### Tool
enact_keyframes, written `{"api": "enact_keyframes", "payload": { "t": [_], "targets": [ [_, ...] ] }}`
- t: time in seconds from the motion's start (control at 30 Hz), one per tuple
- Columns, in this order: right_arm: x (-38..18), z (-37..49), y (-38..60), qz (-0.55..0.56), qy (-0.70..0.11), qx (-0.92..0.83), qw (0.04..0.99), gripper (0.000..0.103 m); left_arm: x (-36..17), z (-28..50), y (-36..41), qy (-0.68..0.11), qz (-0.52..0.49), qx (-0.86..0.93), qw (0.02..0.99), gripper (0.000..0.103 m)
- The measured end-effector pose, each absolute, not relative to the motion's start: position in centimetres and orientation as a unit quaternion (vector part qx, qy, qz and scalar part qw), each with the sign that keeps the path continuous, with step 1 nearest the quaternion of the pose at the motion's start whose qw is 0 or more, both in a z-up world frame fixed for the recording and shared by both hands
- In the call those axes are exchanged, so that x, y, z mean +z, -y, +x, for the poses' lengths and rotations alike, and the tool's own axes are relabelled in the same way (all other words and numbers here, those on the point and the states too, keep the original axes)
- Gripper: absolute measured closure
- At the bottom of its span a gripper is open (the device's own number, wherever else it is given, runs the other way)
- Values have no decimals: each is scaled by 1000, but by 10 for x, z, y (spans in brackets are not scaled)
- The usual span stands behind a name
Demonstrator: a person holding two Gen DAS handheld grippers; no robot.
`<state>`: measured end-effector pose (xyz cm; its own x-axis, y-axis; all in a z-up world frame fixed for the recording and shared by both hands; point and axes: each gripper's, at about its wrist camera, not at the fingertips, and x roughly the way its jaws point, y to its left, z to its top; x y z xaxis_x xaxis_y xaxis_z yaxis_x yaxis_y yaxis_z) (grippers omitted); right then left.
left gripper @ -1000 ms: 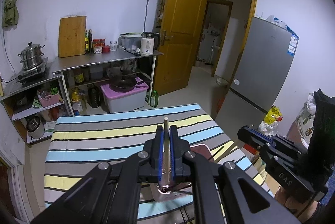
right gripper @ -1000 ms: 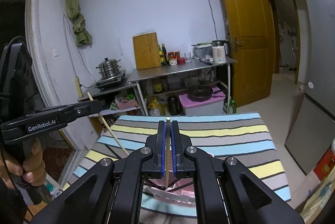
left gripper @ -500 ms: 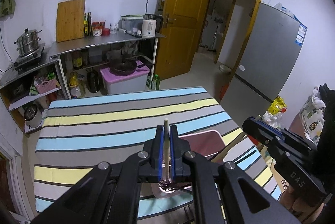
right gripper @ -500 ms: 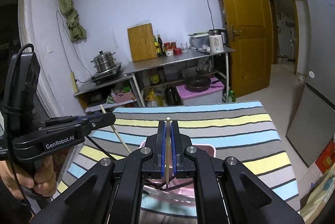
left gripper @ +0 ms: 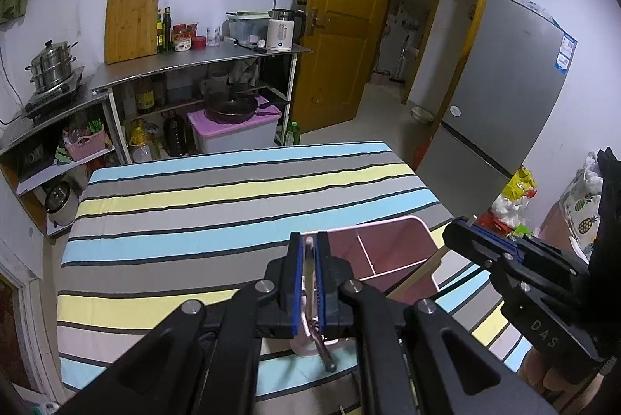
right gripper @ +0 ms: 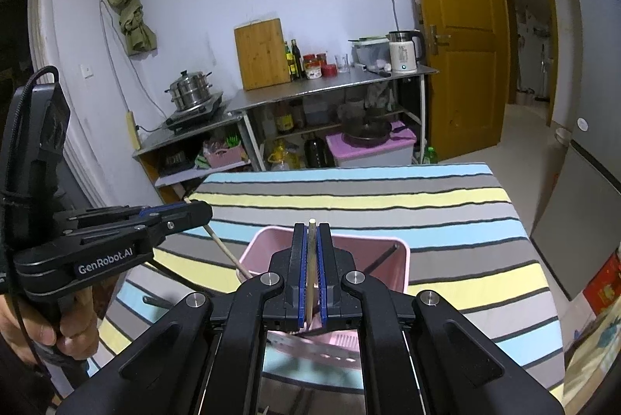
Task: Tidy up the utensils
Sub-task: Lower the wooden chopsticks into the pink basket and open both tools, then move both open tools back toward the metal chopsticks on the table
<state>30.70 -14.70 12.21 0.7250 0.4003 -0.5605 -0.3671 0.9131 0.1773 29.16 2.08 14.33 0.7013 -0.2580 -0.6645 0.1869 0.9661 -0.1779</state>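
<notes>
A pink divided utensil bin [left gripper: 388, 252] sits on the striped table near its front edge; it also shows in the right wrist view [right gripper: 372, 252]. My left gripper [left gripper: 308, 260] is shut on a wooden chopstick [left gripper: 309, 271] above the bin's left part; the gripper [right gripper: 194, 213] and its chopstick [right gripper: 227, 250], slanting down into the bin, show in the right wrist view. My right gripper [right gripper: 310, 252] is shut on another wooden chopstick [right gripper: 310, 260] over the bin; it shows at the right in the left wrist view [left gripper: 462, 227]. A dark utensil handle [right gripper: 382, 258] leans in the bin.
The striped tablecloth [left gripper: 233, 205] covers the table beyond the bin. A metal utensil [left gripper: 324, 353] lies by the bin's near end. A steel counter [left gripper: 194, 62] with shelves, pots and bottles stands against the far wall. A grey fridge [left gripper: 504, 93] stands right.
Both grippers have tilted down and closed in over the pink bin, each still holding its chopstick. The left chopstick's lower end now reaches into the bin.
</notes>
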Motion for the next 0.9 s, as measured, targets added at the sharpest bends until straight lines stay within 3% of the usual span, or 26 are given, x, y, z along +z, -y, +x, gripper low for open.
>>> {"api": "enact_keyframes", "payload": {
  "t": [0.17, 0.9],
  "targets": [
    [121, 303, 150, 21, -310, 203, 929, 97, 147, 286, -25, -361, -52, -119, 924, 78],
    [142, 247, 179, 36, -274, 205, 939, 92, 165, 215, -51, -304, -87, -108, 942, 72]
  ]
}}
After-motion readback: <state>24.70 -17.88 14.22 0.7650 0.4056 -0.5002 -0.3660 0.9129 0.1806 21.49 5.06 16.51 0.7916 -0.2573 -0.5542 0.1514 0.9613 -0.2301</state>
